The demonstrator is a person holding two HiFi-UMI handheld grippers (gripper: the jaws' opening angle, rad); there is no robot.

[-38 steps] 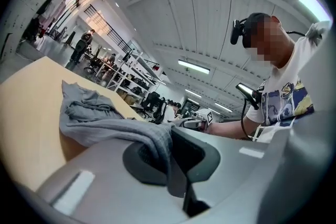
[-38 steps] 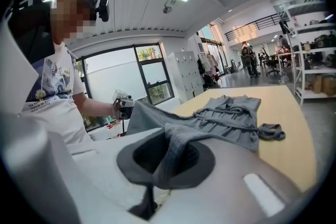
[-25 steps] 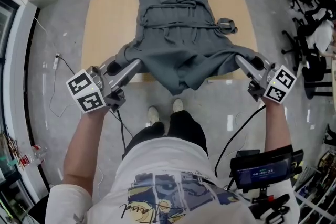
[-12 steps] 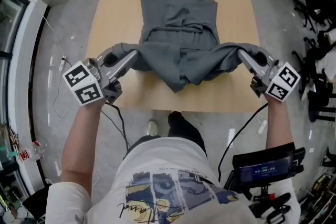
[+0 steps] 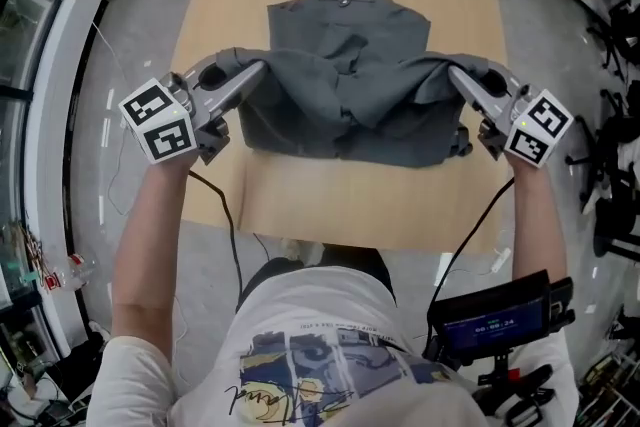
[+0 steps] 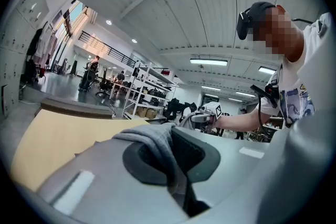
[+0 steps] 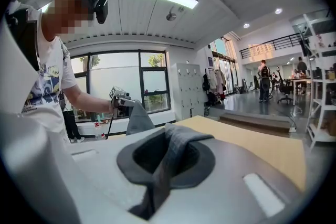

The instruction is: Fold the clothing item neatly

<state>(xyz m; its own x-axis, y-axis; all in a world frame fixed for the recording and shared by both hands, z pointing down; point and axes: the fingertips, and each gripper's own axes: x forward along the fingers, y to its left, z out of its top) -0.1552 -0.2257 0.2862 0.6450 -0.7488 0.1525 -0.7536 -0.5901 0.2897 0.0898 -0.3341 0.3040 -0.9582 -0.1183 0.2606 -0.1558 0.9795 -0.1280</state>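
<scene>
— Head view first?
— A pale wooden table on a grey floor. The soft grey garment lies on it, hem lifted
— Left gripper view?
— The left gripper is clamped on a fabric corner, shelving behind
— Right gripper view?
— The right gripper pinches the other corner, windows beyond

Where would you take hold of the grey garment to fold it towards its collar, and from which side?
By its two lower corners, coming from the near table edge: the grey garment lies with its collar at the far end, so raised corners carry the hem across evenly. The left gripper and right gripper are shut there.
</scene>
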